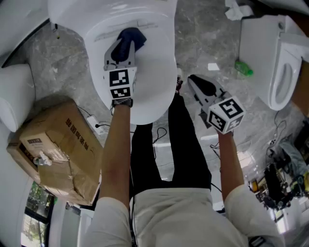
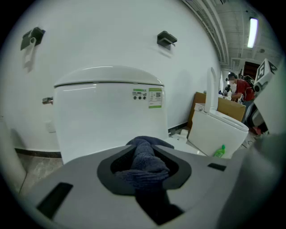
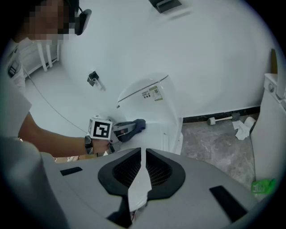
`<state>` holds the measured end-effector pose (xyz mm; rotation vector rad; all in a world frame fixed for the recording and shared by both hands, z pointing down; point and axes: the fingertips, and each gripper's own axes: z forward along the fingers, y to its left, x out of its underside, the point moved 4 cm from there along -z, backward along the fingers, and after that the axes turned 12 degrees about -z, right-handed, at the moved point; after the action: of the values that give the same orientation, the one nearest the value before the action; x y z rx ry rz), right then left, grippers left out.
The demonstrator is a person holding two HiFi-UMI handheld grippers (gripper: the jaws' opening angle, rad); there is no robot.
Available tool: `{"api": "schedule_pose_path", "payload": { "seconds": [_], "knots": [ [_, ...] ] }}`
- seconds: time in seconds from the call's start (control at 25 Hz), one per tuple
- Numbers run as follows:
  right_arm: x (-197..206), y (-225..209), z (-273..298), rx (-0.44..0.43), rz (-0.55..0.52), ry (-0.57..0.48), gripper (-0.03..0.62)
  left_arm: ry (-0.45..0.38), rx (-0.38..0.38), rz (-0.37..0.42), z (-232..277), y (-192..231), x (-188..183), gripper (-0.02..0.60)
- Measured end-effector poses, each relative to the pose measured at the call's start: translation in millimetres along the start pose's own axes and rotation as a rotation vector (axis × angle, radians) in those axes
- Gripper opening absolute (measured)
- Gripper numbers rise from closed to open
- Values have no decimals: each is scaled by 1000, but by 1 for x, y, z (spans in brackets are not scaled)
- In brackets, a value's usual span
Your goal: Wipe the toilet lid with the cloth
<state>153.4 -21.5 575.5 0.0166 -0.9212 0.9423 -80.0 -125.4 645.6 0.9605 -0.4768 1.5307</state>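
Floor: grey marbled stone (image 1: 63, 72) under both claws, with a white wall (image 2: 111, 36) beyond them.
Left claw: (image 1: 121, 52) clamped on the cloth, tip down on the lid, pointing toward the tank.
Cloth: dark blue (image 1: 132, 37), bunched between the left claw's jaws and sticking out past their tips, touching the lid.
Lid: white and closed (image 1: 154, 67), directly under the left claw, with bare glossy surface on every side of it.
Tank: white (image 2: 109, 116), just beyond the left claw, with 2 stickers (image 2: 147, 96) high on its front.
Right claw: (image 1: 194, 83) jaws together with nothing between them, off the lid's edge and over the floor, well right of the left claw.
Box: torn cardboard (image 1: 58, 149) on the floor, left of and behind the left claw.
Toilet 2: white (image 1: 273, 62), right of the right claw.
Bottle: green (image 1: 244, 68), on the floor between the right claw and toilet 2.
Paper: crumpled and white (image 1: 236, 10), on the floor beyond the right claw.
Watch: dark band (image 1: 121, 102) on the wrist just behind the left claw.
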Motion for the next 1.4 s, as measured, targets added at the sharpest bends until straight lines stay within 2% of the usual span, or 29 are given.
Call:
{"api": "schedule_pose_path", "payload": {
  "seconds": [0.28, 0.4, 0.52, 0.64, 0.84, 1.2, 1.4],
  "knots": [
    [14, 2, -23, 47, 6, -1, 52, 91, 127, 118, 23, -81, 17, 95],
    [25, 4, -31, 72, 12, -3, 52, 127, 186, 187, 18, -101, 31, 95],
    [31, 12, -35, 95, 12, -14, 52, 149, 209, 266, 5, -106, 43, 92],
    [32, 25, -38, 116, 5, -34, 52, 149, 187, 285, -8, -91, 47, 92],
    [32, 56, -39, 146, -8, -67, 52, 161, 132, 252, -36, -42, 51, 92],
    [28, 116, -30, 153, -7, -100, 52, 161, -40, 112, -108, 78, 68, 92],
    [33, 133, -33, 115, -23, -86, 52, 181, -111, 44, -139, 107, 92, 92]
  ]
}}
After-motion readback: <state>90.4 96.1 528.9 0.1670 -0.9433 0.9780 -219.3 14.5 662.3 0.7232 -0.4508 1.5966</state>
